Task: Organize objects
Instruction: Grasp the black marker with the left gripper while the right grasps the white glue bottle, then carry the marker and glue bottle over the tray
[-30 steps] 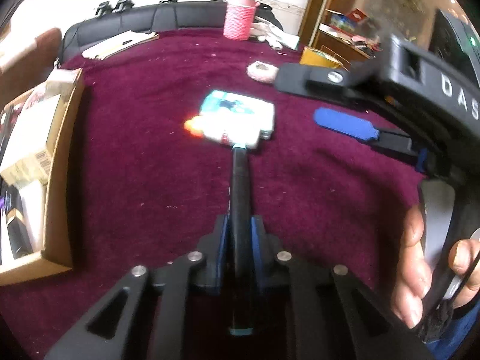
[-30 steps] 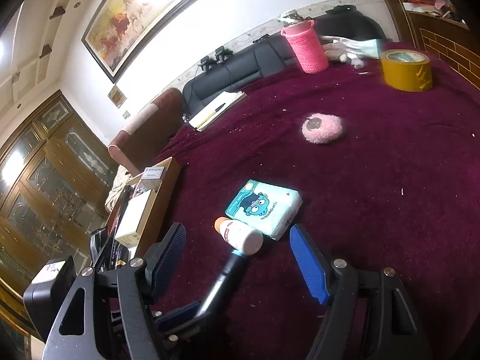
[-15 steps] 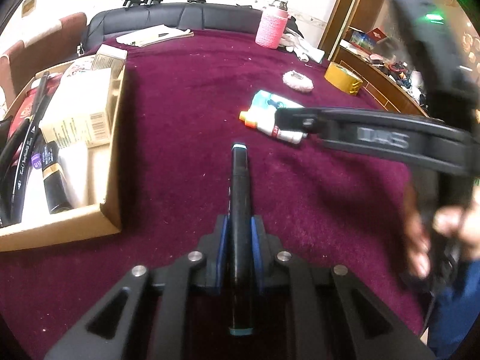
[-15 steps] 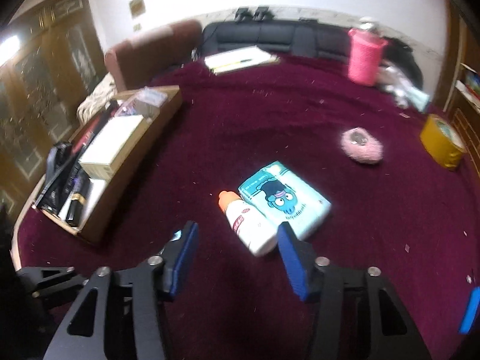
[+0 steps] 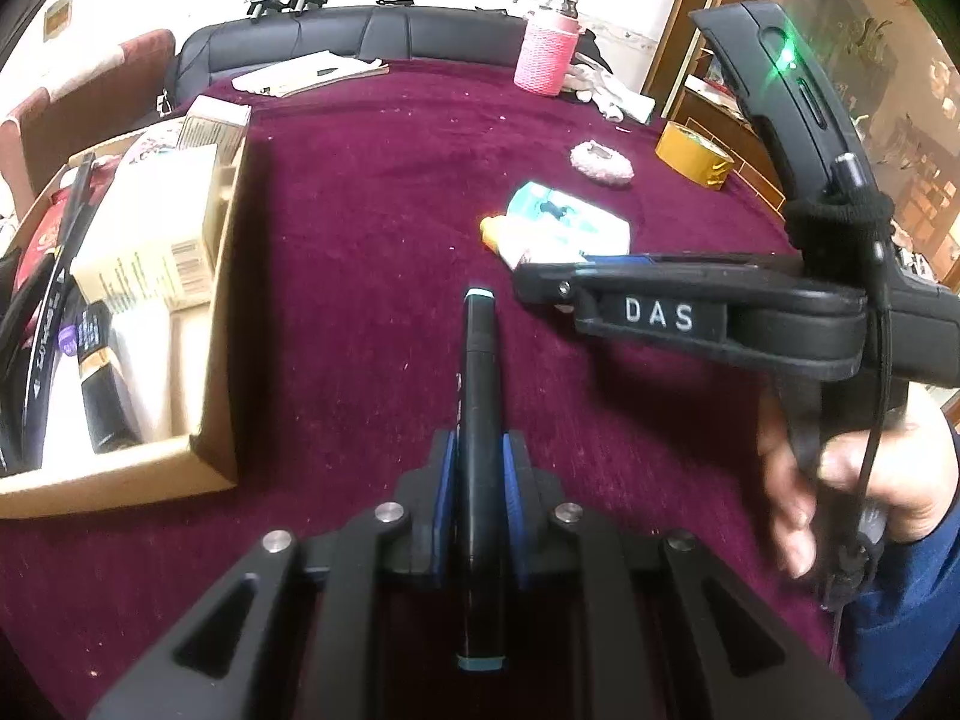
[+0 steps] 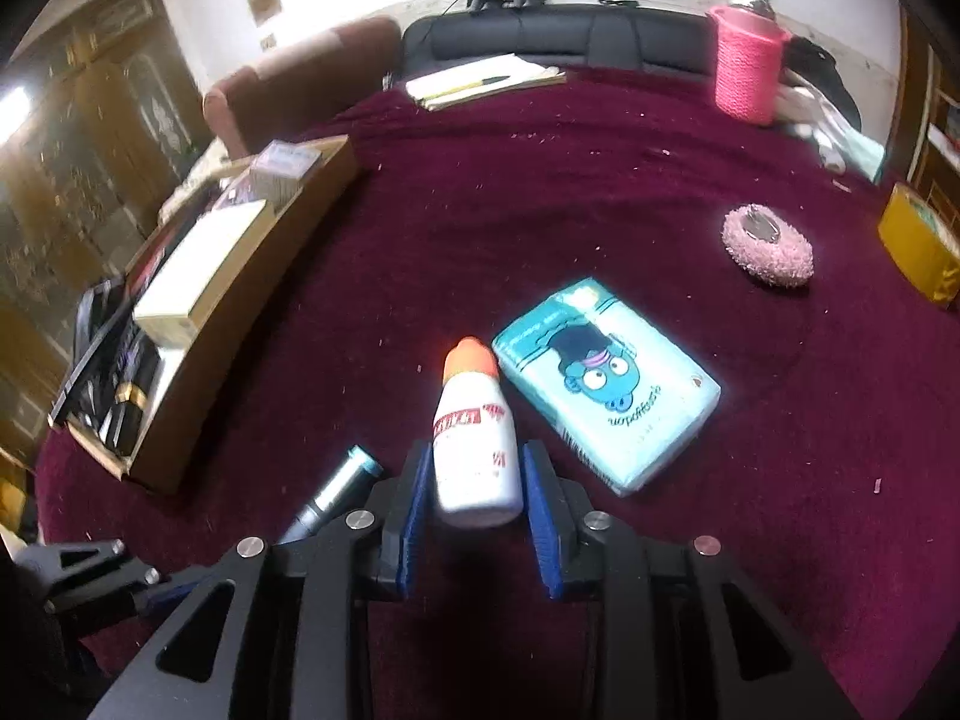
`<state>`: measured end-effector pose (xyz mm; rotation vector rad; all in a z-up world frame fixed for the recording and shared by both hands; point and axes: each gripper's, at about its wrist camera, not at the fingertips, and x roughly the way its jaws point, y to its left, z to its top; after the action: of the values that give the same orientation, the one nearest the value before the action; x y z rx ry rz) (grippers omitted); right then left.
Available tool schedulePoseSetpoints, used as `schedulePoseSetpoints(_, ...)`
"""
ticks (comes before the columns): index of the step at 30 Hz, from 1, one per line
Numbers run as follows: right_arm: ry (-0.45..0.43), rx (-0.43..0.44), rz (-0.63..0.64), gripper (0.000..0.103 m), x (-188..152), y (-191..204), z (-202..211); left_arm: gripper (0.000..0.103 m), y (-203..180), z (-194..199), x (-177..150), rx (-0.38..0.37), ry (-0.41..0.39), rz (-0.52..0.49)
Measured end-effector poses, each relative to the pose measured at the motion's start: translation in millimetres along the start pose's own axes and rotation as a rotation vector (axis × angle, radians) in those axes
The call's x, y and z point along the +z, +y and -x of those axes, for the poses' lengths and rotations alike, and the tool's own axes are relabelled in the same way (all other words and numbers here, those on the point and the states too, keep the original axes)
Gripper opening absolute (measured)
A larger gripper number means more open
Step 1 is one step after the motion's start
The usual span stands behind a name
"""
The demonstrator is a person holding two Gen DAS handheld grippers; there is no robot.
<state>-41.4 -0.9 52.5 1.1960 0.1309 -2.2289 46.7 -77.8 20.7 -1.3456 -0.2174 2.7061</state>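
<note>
Left tool [image 5: 477, 501] clamped on black marker [image 5: 478, 396]; right tool [image 6: 477, 507] just closing around white bottle [image 6: 474, 441], pads touching

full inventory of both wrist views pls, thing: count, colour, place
marker pen: 1, black with teal ends, clamped in left tongs
plastic bottle: 1, white with orange cap, lying between right tongs' pads
tissue pack: 1, light blue, beside bottle
fluffy puff: 1, pink, far right on cloth
tape roll: 1, yellow, right edge
knitted-sleeve bottle: 1, pink, back
cardboard box: 1, brown, left, full
notepad: 1, white, back
table cloth: 1, maroon
left tongs: 1, black, blue pads
right tongs: 1, black, jaws just closing
hand: 1, on right handle
</note>
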Motion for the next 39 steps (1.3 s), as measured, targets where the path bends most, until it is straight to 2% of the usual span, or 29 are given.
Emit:
schedulePoseSetpoints(10,-0.080,0.027,-0.019,0.030,-4,3,20,0.015,-5,4,-2,-0.022,-0.015,0.004)
schedulePoseSetpoints(18,-0.120,0.027,-0.036,0.030,-5,2,30,0.015,-10,18,-2,0.010,-0.059,-0.014)
schedulePoseSetpoints(23,-0.139,0.034,-0.064,0.030,-7,-3,34,0.015,-10,32,-1,0.034,-0.110,-0.023)
schedulePoseSetpoints(27,-0.124,0.089,-0.119,0.030,-11,-10,33,0.015,-7,48,0,0.060,-0.170,-0.029)
schedulePoseSetpoints(39,-0.165,0.084,-0.095,0.030,-23,23,49,0.015,16,81,0,0.121,-0.285,-0.023)
